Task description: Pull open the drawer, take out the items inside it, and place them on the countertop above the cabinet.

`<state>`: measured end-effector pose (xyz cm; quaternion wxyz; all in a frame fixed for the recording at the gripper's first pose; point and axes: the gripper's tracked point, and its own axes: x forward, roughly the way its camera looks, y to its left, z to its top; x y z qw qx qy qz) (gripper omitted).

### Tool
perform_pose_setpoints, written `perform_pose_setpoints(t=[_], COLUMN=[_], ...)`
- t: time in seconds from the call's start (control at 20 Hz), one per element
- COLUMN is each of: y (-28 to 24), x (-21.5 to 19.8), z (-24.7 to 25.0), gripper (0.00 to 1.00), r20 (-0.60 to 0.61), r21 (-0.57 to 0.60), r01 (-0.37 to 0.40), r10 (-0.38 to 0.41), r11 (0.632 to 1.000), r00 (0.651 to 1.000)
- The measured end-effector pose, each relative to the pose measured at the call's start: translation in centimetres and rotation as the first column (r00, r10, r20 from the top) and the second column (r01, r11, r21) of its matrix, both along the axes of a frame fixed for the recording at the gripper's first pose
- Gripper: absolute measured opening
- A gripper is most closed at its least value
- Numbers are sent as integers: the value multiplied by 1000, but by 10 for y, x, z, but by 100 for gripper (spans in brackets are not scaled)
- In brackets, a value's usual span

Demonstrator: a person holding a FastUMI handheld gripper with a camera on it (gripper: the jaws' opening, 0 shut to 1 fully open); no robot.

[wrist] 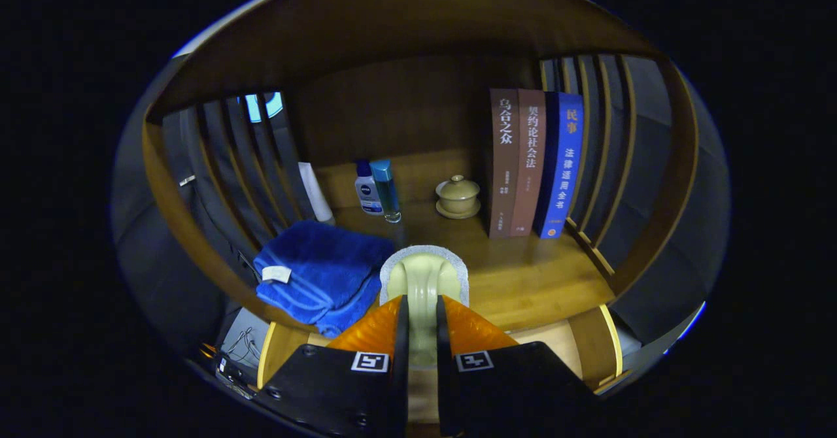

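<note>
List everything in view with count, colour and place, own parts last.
Folded terry towel: one, blue, on the wooden countertop, left of the jaws.
Plastic bottles: two, one white with blue cap, one teal, behind the towel.
Lidded ceramic cup on saucer: one, beige, beside the books.
Upright books: three, two brown, one blue, right rear.
Long-handled brush: one, pale cream, between the jaws.
Gripper: one, shut on the brush handle.

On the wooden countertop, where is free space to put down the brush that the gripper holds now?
The gripper is shut on the brush. Bare countertop lies just right of it, before the three books. A smaller patch sits between the bottles and the lidded cup. The blue towel crowds the left.
</note>
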<state>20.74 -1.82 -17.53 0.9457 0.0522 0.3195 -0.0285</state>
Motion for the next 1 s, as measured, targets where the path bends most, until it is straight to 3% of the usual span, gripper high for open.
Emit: perform_pose_setpoints(t=[0.3,0.6,0.75,1.0], y=[-12,-10,-10,-11], x=[55,73,76,66], z=[-39,-53,-50,-41], gripper=[23,27,82,97], r20=[-118,-156,-131,-106], r21=[5,-8,4,-9], r01=[31,18,20,22], r10=[-30,-19,-20,-23], r11=[999,1000,1000,1000], r00=[993,988,991,994])
